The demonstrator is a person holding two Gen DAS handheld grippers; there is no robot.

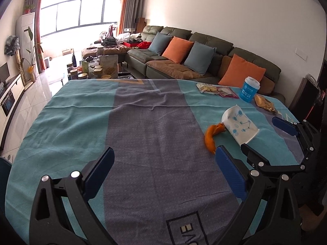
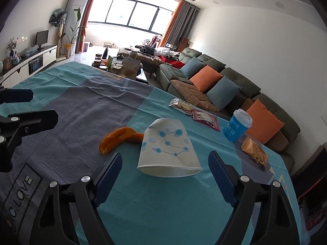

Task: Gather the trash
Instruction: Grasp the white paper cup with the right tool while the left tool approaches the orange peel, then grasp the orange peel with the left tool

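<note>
A squashed white paper cup (image 2: 168, 150) with blue dots lies on its side on the blue cloth, mouth toward me. My right gripper (image 2: 164, 163) is open, its fingers to either side of the cup's mouth end, just short of it. An orange peel (image 2: 116, 137) lies left of the cup. In the left wrist view the cup (image 1: 240, 126) and peel (image 1: 212, 137) lie at the right. My left gripper (image 1: 163, 159) is open and empty over the bare cloth. The right gripper (image 1: 265, 134) shows there too, open near the cup.
A blue lidded cup (image 2: 237, 125) stands upright behind. Snack wrappers (image 2: 181, 105), a pink packet (image 2: 205, 118) and a golden packet (image 2: 254, 151) lie near the table's (image 2: 92, 106) far right edge. A sofa with cushions (image 2: 224, 89) stands beyond.
</note>
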